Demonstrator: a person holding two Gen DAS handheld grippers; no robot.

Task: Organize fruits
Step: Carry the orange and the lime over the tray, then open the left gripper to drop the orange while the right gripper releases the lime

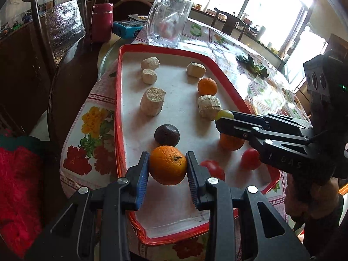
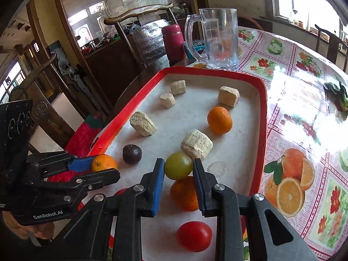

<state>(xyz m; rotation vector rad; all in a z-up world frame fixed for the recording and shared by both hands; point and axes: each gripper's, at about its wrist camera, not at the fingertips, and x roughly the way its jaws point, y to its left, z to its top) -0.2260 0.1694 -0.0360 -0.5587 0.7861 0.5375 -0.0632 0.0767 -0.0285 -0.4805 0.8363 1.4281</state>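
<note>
Over the red-rimmed white tray [image 1: 121, 82], left gripper [image 1: 167, 165] fingers clamp a round orange mandarin [image 1: 167, 165]; right gripper [image 2: 178, 168] fingers clamp a green grape [image 2: 178, 168]; lower gently, clear of neighbouring fruit.

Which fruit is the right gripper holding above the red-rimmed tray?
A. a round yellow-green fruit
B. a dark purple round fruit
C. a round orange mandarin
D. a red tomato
A: the right gripper is closed on the round yellow-green fruit, while the left gripper holds the round orange mandarin over the red-rimmed tray.
</note>
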